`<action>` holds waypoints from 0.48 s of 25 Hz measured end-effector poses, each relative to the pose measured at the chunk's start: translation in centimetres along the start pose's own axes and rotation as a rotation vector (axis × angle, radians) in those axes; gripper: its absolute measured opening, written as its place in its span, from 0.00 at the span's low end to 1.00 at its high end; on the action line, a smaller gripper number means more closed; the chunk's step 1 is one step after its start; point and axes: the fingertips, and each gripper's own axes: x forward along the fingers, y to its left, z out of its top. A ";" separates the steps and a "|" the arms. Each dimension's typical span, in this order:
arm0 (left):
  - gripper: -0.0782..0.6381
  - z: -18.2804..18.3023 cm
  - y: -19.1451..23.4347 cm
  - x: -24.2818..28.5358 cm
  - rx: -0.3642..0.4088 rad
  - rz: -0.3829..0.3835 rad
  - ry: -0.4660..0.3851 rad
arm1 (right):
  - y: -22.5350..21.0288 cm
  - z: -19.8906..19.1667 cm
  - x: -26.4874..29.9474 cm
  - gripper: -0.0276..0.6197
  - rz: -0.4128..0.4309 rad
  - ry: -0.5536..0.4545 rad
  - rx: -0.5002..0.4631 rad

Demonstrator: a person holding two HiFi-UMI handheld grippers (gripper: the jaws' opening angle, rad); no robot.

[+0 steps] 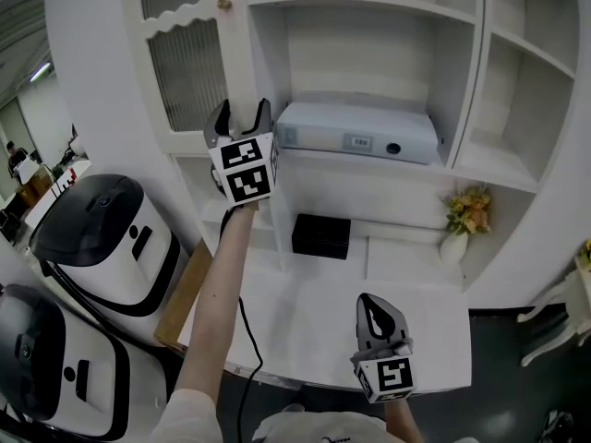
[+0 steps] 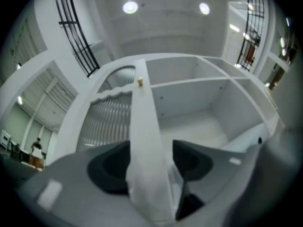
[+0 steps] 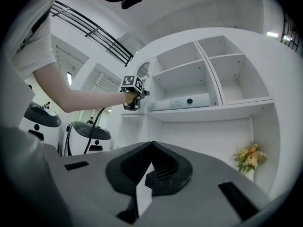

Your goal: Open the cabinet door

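The white cabinet door [image 1: 189, 63] has a ribbed glass panel and a small brass knob [image 1: 223, 4] near its top right corner. My left gripper [image 1: 238, 113] is raised at the door's right edge, well below the knob. In the left gripper view that white door edge [image 2: 144, 126] runs up between the two dark jaws to the knob [image 2: 140, 82], and the left gripper [image 2: 150, 150] stands open around it. My right gripper [image 1: 371, 305] hangs low over the white counter, far from the door. The right gripper [image 3: 152, 145] is shut with nothing in it.
A grey flat device [image 1: 355, 132] lies on the open shelf right of the door. A black box [image 1: 321, 235] and a vase of flowers [image 1: 466, 215] stand at the back of the counter [image 1: 314, 330]. White-and-black appliances [image 1: 102, 238] and a wooden board [image 1: 185, 289] stand at the left.
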 end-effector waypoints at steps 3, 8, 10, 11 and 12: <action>0.50 0.1 0.3 1.0 0.000 0.014 0.005 | -0.8 -0.2 -0.5 0.04 -0.032 0.006 0.003; 0.51 -0.3 0.3 2.3 0.045 0.040 0.023 | -1.7 -0.8 -1.1 0.04 -0.063 0.020 0.008; 0.51 -0.5 0.4 2.6 0.059 0.057 0.034 | -1.7 -0.9 -1.3 0.04 -0.066 0.024 0.005; 0.51 -0.8 0.5 2.8 0.065 0.062 0.046 | -1.6 -0.9 -1.3 0.04 -0.067 0.025 0.004; 0.51 -1.1 0.6 3.0 0.067 0.065 0.057 | -1.6 -0.9 -1.3 0.04 -0.067 0.027 0.002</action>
